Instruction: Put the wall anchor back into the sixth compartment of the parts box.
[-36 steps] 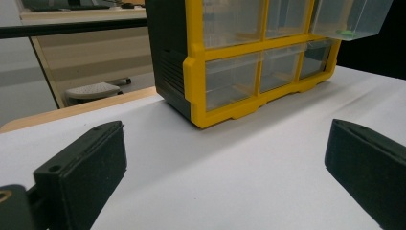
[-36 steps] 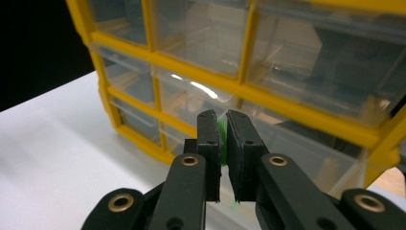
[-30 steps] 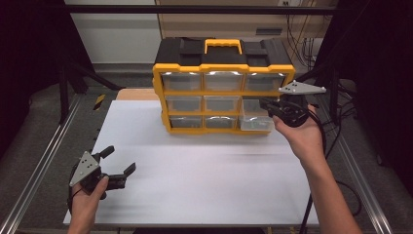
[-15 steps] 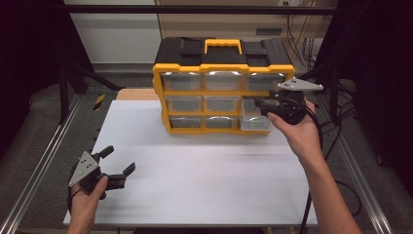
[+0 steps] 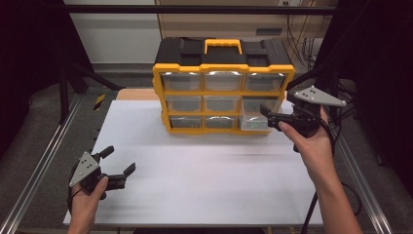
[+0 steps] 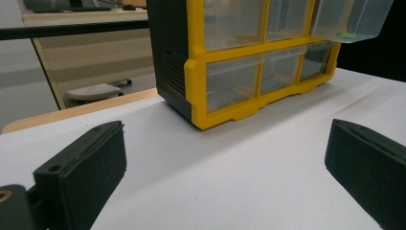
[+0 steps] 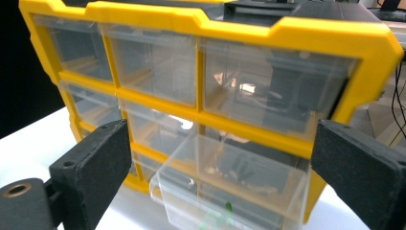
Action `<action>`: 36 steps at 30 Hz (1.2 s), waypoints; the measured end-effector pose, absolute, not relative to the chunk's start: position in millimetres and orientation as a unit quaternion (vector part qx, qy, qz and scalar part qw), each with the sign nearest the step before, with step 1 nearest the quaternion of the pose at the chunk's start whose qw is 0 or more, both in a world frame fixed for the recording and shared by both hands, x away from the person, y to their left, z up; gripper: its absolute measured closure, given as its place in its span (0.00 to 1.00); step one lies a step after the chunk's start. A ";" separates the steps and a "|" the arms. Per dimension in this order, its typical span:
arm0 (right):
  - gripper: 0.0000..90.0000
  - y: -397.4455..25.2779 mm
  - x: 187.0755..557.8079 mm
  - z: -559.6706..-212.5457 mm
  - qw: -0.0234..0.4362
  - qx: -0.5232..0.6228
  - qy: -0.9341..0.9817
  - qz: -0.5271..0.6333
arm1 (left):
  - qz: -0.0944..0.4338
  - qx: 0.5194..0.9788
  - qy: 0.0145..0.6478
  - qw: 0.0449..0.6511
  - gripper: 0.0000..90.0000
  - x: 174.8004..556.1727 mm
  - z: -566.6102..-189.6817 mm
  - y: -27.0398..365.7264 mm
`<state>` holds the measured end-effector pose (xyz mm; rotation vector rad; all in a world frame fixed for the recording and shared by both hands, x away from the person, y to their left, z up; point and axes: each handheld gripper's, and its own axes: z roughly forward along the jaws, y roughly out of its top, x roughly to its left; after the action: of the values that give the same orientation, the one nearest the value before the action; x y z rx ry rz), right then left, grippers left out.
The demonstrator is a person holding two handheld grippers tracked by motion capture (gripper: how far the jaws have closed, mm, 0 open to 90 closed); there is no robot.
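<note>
A yellow and black organiser (image 5: 224, 78) with three rows of clear drawers stands at the back of the white table. Its middle-right drawer (image 5: 253, 119) is pulled out; in the right gripper view this drawer (image 7: 230, 191) holds a small green piece (image 7: 228, 207). My right gripper (image 5: 275, 119) hovers just right of the drawer front, open, its jaws spread wide with nothing between them (image 7: 225, 163). My left gripper (image 5: 119, 160) rests open near the table's front left corner, far from the organiser (image 6: 249, 57), which it faces from the side.
The white tabletop (image 5: 209, 170) stretches between the organiser and the front edge. Metal rails (image 5: 44, 165) run along both sides of the table. A wooden board edge (image 5: 136, 93) shows behind the left of the organiser. Cables hang at the back right.
My right gripper has shifted slightly to the right and toward the person, staying open by the pulled-out drawer. The left gripper has not moved.
</note>
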<state>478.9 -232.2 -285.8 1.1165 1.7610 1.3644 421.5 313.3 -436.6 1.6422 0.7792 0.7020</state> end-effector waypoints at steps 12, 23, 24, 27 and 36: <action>0.05 -238.3 453.0 -323.8 0.311 0.434 0.667 0.519 | 0.298 0.698 0.329 0.561 0.01 421.1 -436.4 312.8; 0.04 -235.8 443.4 -357.3 0.305 0.438 0.668 0.518 | 0.298 0.699 0.328 0.562 0.01 421.1 -436.5 312.8; 0.04 -235.8 442.9 -360.0 0.304 0.438 0.669 0.518 | 0.297 0.699 0.328 0.562 0.01 421.2 -436.4 312.9; 0.04 -235.3 441.8 -367.8 0.300 0.440 0.670 0.517 | 0.301 0.700 0.325 0.560 0.01 421.0 -436.6 312.4; 0.04 -233.2 438.0 -388.2 0.289 0.438 0.681 0.511 | 0.301 0.704 0.323 0.557 0.01 421.2 -437.2 312.0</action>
<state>438.0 -233.2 -388.2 1.1698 1.8169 1.3635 421.2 312.0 -437.2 1.6606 0.7614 0.7115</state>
